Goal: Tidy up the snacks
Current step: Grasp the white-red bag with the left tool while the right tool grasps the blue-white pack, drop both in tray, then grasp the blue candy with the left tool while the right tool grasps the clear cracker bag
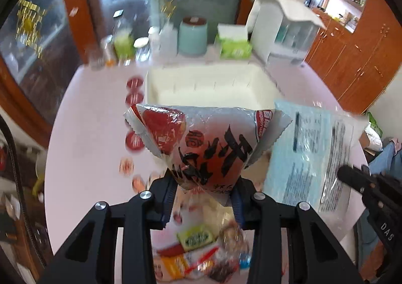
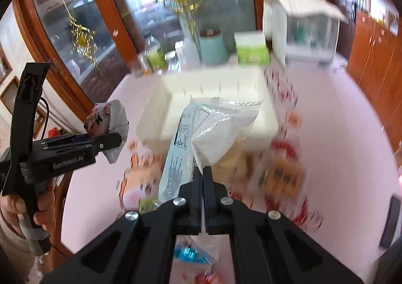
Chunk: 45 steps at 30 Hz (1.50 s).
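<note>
While both tools [image 1: 204, 184] [image 2: 203, 170] grip raised snack packets [image 1: 208, 143] [image 2: 216, 130], bin [image 1: 261, 82] waits.

In the left wrist view, the left gripper [image 1: 204, 191] sits at lower centre with a puffed snack bag [image 1: 208, 143] clamped between its fingers. Behind the bag, at frame centre, an open storage bin [image 1: 261, 82] rests on the table [image 1: 88, 145]. To the right of the bag hangs a flat snack packet [image 1: 306, 148], pinched by the right gripper [image 2: 202, 170]. Loose snack packets [image 1: 201, 253] lie on the table below the left gripper. Behind the bin, a canister [image 1: 192, 35], a tissue box [image 1: 235, 42] and a lidded organiser [image 1: 286, 30] stand in a row, left to right.
</note>
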{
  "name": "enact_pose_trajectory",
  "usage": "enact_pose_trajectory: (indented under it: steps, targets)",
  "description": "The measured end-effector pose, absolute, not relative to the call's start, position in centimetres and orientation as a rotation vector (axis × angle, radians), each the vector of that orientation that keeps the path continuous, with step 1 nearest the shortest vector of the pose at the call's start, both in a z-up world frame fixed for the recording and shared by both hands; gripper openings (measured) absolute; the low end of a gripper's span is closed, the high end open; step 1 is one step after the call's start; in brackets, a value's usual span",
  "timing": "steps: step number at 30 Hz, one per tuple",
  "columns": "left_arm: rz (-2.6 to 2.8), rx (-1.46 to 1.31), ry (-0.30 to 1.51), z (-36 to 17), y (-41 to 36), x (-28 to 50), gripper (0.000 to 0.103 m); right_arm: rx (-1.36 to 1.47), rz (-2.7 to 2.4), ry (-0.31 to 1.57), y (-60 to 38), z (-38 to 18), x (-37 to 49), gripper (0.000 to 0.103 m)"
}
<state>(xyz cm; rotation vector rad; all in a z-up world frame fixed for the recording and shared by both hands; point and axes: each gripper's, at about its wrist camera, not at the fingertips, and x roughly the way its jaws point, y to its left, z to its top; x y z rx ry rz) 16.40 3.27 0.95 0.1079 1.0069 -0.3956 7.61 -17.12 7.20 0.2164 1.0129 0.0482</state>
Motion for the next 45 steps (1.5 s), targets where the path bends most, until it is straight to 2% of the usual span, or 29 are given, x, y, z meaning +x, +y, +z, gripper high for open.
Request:
enact_pose_trajectory:
  steps: [6, 10, 11, 12, 13, 14, 15, 17, 18, 20, 32, 37, 42, 45]
  targets:
    - [-0.345, 0.186, 0.969, 1.4, -0.4, 21.8, 0.038, 0.122, -0.029, 0.926, -17.8, 9.3, 15.2, 0.001]
    - [-0.295, 0.216, 0.980, -0.6, -2.1, 25.5, 0.047, 0.061, -0.048, 0.947, -18.1, 7.9, 21.3, 0.003]
    - [-0.296, 0.210, 0.992, -1.2, -2.3, 26.3, 0.058, 0.063, -0.046, 0.961, -18.2, 7.3, 22.3, 0.009]
    - [-0.293, 0.209, 1.008, -2.0, -2.4, 27.2, 0.076, 0.074, -0.036, 0.987, -18.5, 6.4, 23.6, 0.010]
    - [-0.277, 0.208, 1.004, -2.4, -2.4, 27.7, 0.087, 0.074, -0.038, 1.001, -18.5, 6.0, 24.2, 0.013]
    - [-0.268, 0.207, 0.995, -2.7, -2.5, 28.1, 0.088, 0.072, -0.041, 1.019, -18.6, 5.5, 24.6, 0.020]
    - [-0.265, 0.197, 0.975, -2.8, -2.3, 28.1, 0.088, 0.073, -0.046, 1.031, -18.8, 5.1, 24.9, 0.031]
    - [-0.276, 0.184, 0.978, -3.2, -2.2, 28.3, 0.088, 0.087, -0.061, 1.027, -19.1, 4.7, 24.4, 0.046]
    - [-0.279, 0.179, 0.983, -3.3, -2.1, 28.1, 0.088, 0.097, -0.069, 1.019, -19.3, 4.6, 23.8, 0.052]
    - [-0.290, 0.160, 1.008, -3.7, -1.6, 27.8, 0.088, 0.101, -0.071, 1.008, -19.4, 4.7, 22.7, 0.056]
    - [-0.366, 0.101, 1.002, -2.1, -0.2, 22.6, 0.088, 0.134, -0.069, 0.922, -19.2, 9.6, 15.9, 0.056]
    - [-0.386, 0.077, 0.936, -0.3, 0.8, 18.4, 0.088, 0.128, -0.047, 0.850, -18.8, 11.7, 13.0, 0.056]
    - [-0.375, 0.054, 0.918, 0.7, 1.4, 14.5, 0.088, 0.118, 0.004, 0.801, -19.2, 12.4, 9.8, 0.056]
    - [-0.350, 0.018, 0.950, 0.4, 1.9, 11.8, 0.088, 0.080, 0.052, 0.839, -19.9, 11.6, 7.8, 0.056]
